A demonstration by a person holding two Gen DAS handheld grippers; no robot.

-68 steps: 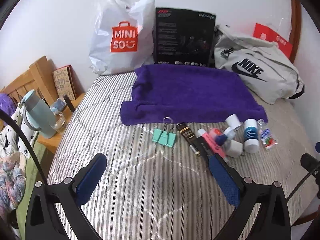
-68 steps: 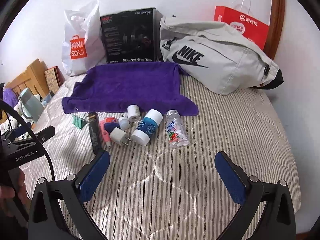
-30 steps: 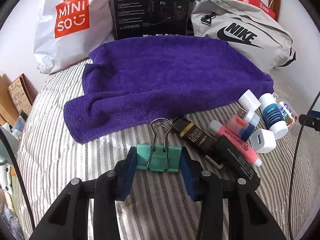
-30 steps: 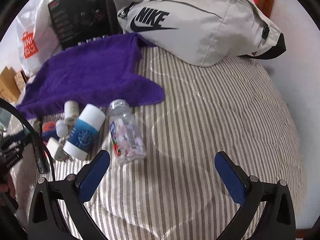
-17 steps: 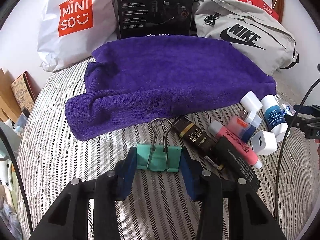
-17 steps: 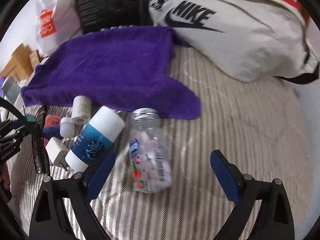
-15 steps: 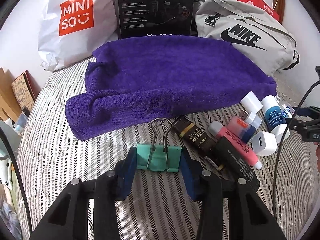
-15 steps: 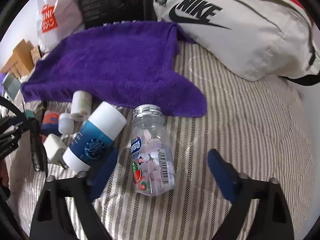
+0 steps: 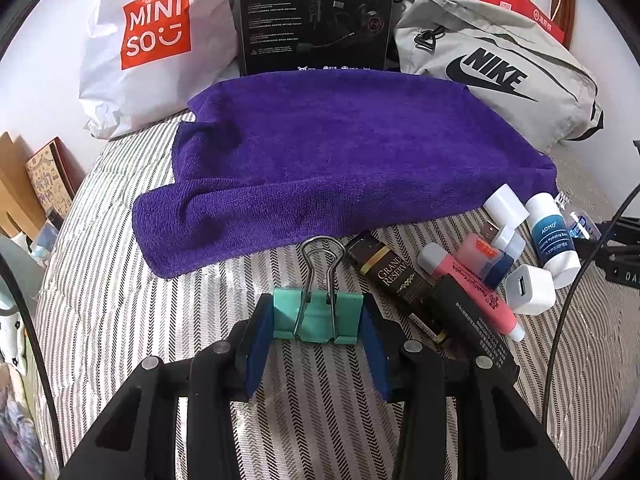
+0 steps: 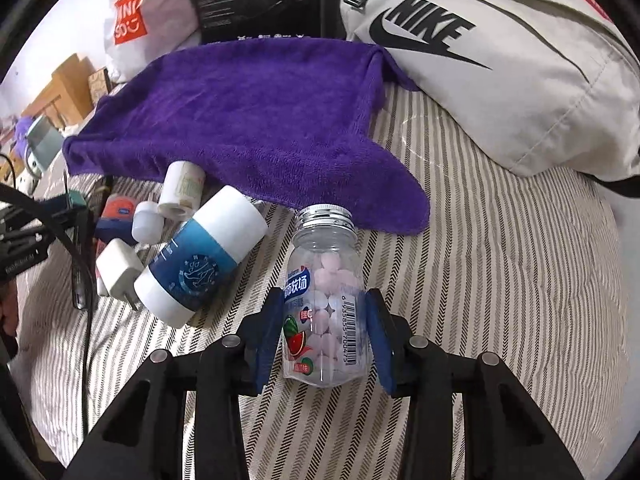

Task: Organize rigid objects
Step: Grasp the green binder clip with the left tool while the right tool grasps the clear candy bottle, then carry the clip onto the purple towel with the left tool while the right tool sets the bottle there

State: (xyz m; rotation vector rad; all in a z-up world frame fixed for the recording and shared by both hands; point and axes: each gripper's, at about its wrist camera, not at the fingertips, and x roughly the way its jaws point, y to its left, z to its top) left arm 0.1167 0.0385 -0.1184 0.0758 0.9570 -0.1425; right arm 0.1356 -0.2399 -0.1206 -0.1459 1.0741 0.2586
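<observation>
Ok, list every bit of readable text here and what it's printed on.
"MINI SO": white plastic bag
"NIKE": grey bag
"GRAND RESERVE": dark bar
"ADMD", "Hydrating": white-and-blue bottle
Barcode digits, partly legible: candy bottle
Black box, pink tube, black stick: print too small to read.

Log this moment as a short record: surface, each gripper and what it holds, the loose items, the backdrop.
surface: striped bedcover
left gripper: shut on teal binder clip
right gripper: shut on clear candy bottle, lying on its side
cloth: purple towel, spread flat
loose items: blue-and-white bottle, white charger, pink tube
backdrop: Miniso bag, black box, grey Nike bag
</observation>
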